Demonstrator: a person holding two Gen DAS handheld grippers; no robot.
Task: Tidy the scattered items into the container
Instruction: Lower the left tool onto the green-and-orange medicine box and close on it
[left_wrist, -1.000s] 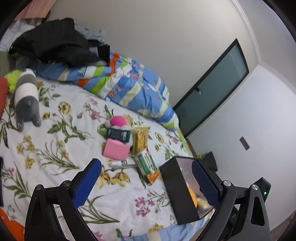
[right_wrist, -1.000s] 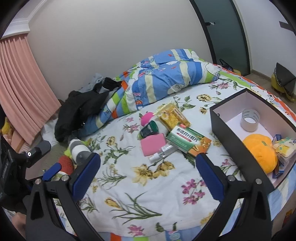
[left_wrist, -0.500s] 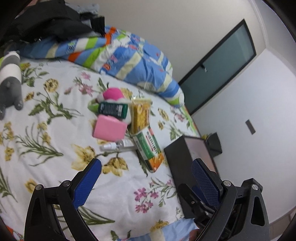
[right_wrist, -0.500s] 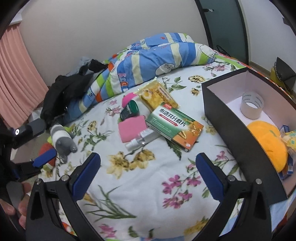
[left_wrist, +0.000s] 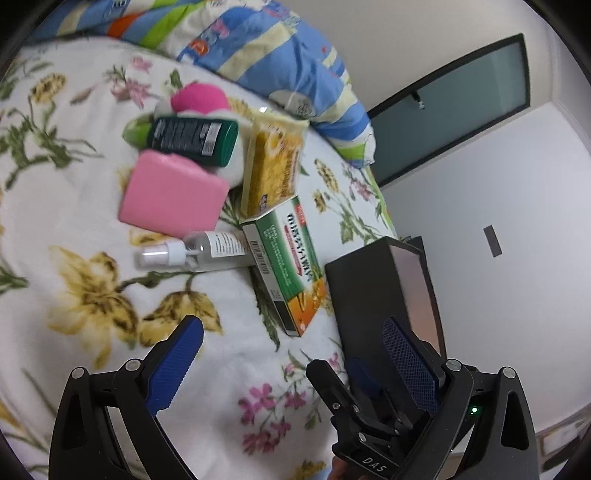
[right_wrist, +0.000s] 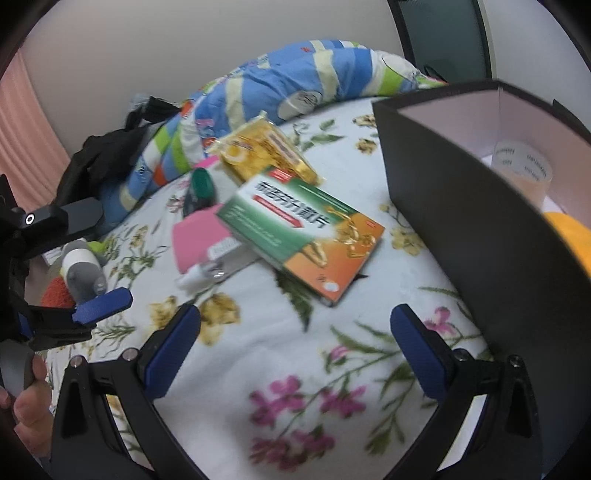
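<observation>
Change: both grippers have been brought lower and closer to the pile over the last second; the items now fill far more of each view, and the stuffed toy has dropped out of the left wrist view.
Left gripper (left_wrist: 291, 354): fingers spread wide, nothing held; the spray bottle (left_wrist: 201, 249) lies ahead of the left finger, the pink block (left_wrist: 173, 199) beyond it.
Right gripper (right_wrist: 295, 347): fingers equally wide, nothing held; the green-and-orange box (right_wrist: 303, 232) sits just ahead, roughly on the midline between the fingers.
Container: the black box (right_wrist: 469, 206) stands beside and beyond the right finger, with a tape roll (right_wrist: 524, 166) and an orange item (right_wrist: 570, 236) already inside.
Other loose items: the yellow packet (right_wrist: 266, 151) and green bottle (left_wrist: 194, 138) are seen farther ahead, touching the rest of the pile.
Meaning for task: an approach is judged to be under way, the green-and-orange box being the likeliest first pick; no item has been gripped yet.
</observation>
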